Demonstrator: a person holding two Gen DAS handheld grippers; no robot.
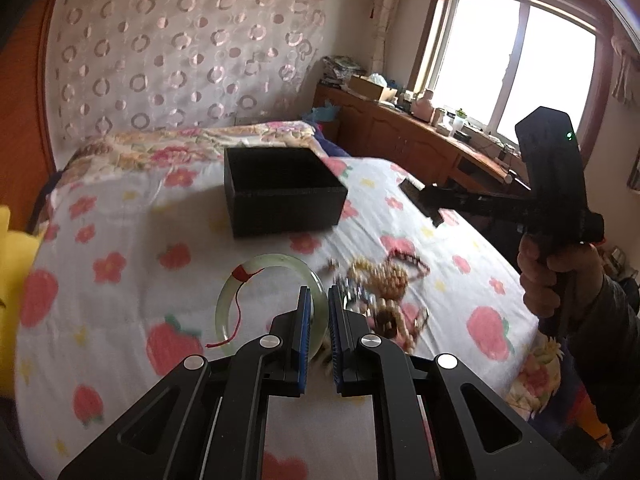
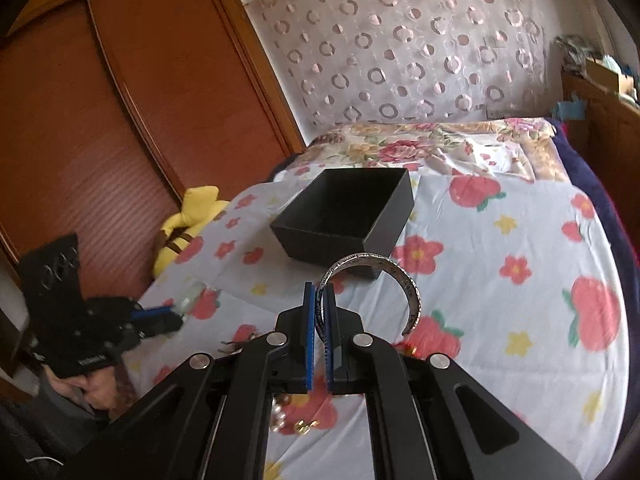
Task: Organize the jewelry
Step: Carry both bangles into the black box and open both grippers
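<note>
A pale green jade bangle [image 1: 224, 300] with a red thread is clamped between the pads of my left gripper [image 1: 319, 292]. A heap of bead necklaces and bracelets [image 1: 384, 284] lies on the bed just right of it. An open black box [image 1: 280, 192] stands further back, also in the right wrist view [image 2: 348, 216]. My right gripper [image 2: 319, 288] is shut on a silver cuff bracelet [image 2: 404, 284] and holds it above the bed in front of the box. The right gripper also shows in the left wrist view [image 1: 424, 200].
The bed has a floral sheet [image 1: 120, 208]. A yellow plush toy [image 2: 192, 216] lies at the bed's left edge beside a wooden wardrobe [image 2: 100, 120]. A wooden cabinet with clutter [image 1: 420, 128] stands under the window. My left gripper shows in the right wrist view [image 2: 176, 312].
</note>
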